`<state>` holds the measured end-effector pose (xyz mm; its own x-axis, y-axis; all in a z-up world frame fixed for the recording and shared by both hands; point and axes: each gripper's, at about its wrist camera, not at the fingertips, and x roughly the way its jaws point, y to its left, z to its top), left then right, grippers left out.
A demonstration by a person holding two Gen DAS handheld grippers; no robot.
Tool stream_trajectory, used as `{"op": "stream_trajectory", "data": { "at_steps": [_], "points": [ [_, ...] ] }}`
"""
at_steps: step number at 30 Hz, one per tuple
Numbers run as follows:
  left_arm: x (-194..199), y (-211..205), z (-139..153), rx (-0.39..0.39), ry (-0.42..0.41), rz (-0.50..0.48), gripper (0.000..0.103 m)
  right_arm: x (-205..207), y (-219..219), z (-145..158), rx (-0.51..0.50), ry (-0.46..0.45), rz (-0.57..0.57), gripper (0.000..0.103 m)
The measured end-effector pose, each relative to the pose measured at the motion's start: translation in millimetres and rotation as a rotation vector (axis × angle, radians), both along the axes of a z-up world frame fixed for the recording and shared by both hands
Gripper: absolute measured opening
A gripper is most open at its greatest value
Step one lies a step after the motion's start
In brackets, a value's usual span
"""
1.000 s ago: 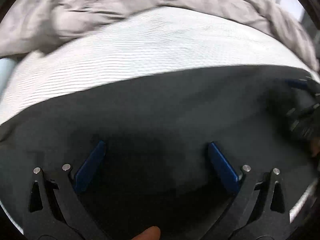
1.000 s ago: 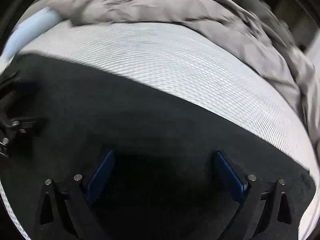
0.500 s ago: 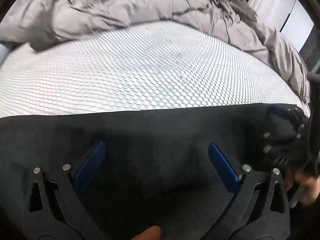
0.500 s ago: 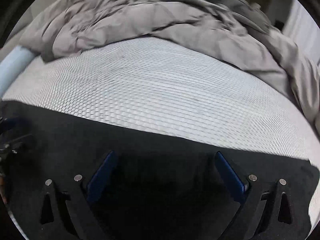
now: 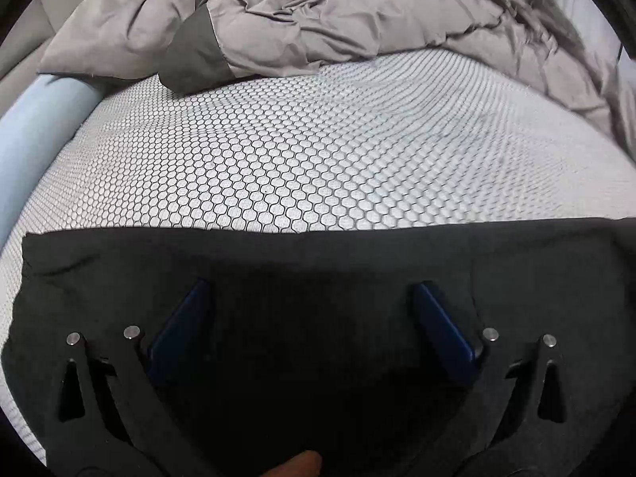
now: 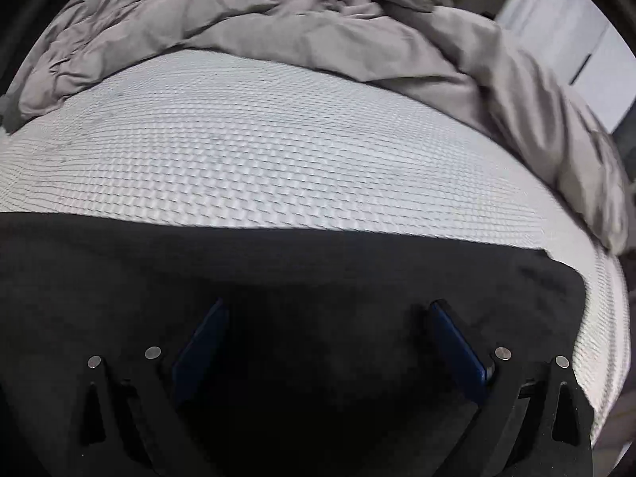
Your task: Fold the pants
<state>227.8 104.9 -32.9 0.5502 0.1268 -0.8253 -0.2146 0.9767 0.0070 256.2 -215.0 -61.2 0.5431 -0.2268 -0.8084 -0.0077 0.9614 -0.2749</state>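
Black pants (image 5: 318, 262) lie flat across the near part of a bed, their far edge straight. They also fill the lower half of the right wrist view (image 6: 278, 270). My left gripper (image 5: 310, 290) is open, its blue-padded fingers (image 5: 179, 330) spread above the black cloth, holding nothing. My right gripper (image 6: 330, 310) is open too, its fingers (image 6: 457, 346) spread above the pants near their right end.
The mattress (image 5: 318, 151) has a white cover with a black honeycomb pattern. A crumpled grey duvet (image 5: 338, 12) is heaped along the far side and right edge (image 6: 536, 111). A pale blue bolster (image 5: 35, 131) lies at the left edge.
Both grippers have pulled back toward me and tilted up, so more mattress and duvet show. The right gripper has left the left wrist view. Both stayed open.
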Motion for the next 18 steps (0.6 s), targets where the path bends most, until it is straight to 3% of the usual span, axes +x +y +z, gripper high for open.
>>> {"op": "stream_trajectory", "data": {
  "at_steps": [3, 6, 9, 12, 14, 15, 18],
  "points": [
    [-21.5, 6.5, 27.6, -0.032, -0.079, -0.059, 0.102, -8.4, 3.0, 7.4, 0.030, -0.006, 0.036, 0.100],
    [-44.6, 25.2, 48.4, -0.031, -0.152, -0.050, 0.102, -26.1, 22.5, 17.3, 0.086, -0.022, 0.146, 0.100],
    [-57.2, 66.3, 39.3, -0.020, -0.129, 0.029, 0.100, -34.3, 38.8, 18.4, 0.060, -0.031, 0.208, 0.100],
    [-49.9, 108.1, 9.6, -0.087, -0.028, 0.113, 0.057, -42.8, 43.7, 9.5, 0.018, -0.010, 0.242, 0.100],
    [-51.0, 122.0, 1.2, -0.129, -0.031, 0.131, 0.051, -44.3, 41.6, 2.2, -0.003, 0.007, 0.262, 0.100],
    [-52.4, 124.8, 2.3, -0.112, -0.040, 0.130, 0.043, -46.1, 41.1, 2.0, -0.002, 0.008, 0.262, 0.100],
    [-62.4, 143.3, 4.5, -0.030, -0.041, 0.192, 0.035, -46.2, 33.9, 4.2, 0.011, 0.012, 0.242, 0.100]
  ]
}}
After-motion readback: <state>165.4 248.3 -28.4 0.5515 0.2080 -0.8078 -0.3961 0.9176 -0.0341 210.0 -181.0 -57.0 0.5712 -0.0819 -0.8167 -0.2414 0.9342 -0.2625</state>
